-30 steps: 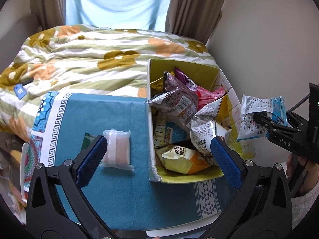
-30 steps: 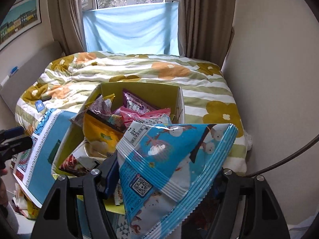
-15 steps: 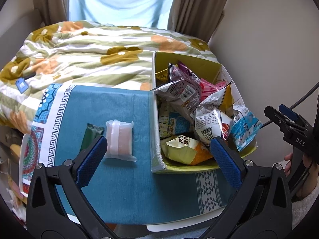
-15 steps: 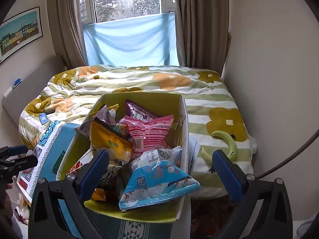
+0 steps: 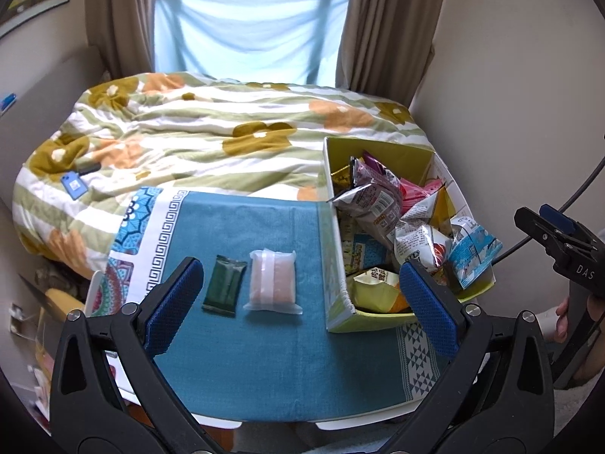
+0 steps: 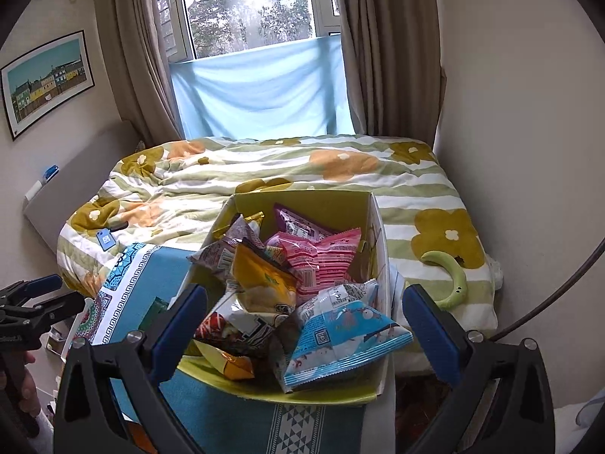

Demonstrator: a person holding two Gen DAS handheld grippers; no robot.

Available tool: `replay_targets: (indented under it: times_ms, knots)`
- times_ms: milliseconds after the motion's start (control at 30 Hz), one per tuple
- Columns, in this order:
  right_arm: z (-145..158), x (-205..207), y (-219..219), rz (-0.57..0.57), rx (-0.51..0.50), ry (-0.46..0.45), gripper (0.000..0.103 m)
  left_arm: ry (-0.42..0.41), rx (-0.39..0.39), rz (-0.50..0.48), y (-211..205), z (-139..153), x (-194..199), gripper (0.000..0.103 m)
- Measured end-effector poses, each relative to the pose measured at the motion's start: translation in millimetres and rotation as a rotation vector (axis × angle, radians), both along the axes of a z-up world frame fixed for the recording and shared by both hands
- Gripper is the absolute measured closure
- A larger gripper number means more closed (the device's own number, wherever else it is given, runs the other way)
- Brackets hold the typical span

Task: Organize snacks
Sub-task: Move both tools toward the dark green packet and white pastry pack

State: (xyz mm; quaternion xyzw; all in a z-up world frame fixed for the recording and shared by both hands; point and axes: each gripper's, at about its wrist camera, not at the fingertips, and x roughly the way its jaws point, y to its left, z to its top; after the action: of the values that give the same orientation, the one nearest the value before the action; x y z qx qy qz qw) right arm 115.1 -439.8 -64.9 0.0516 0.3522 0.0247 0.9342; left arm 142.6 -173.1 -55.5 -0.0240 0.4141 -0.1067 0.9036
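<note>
Both your grippers are spread wide and empty: left gripper (image 5: pixel 300 302), right gripper (image 6: pixel 304 323). Most snacks sit piled in the yellow box (image 6: pixel 302 204) at the table's right edge, blue packet (image 6: pixel 342 340) on top at the near corner. Left to do, I'd say: green packet (image 5: pixel 224 285) and clear pouch (image 5: pixel 273 282) lie side by side on the blue cloth (image 5: pixel 264 359), just left of the box.
</note>
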Motion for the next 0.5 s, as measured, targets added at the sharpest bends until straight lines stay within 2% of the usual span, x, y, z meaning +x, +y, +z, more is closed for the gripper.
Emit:
replay_targets:
  times_ms: [233,500]
  knots:
    - [16,-12,44,0.023,0.008,-0.036,0.0,-0.026,-0.015,0.011,56,10,3,0.0]
    - [12,1,117,0.005,0.02,-0.017,0.0,-0.002,0.011,-0.016,129,7,31,0.0]
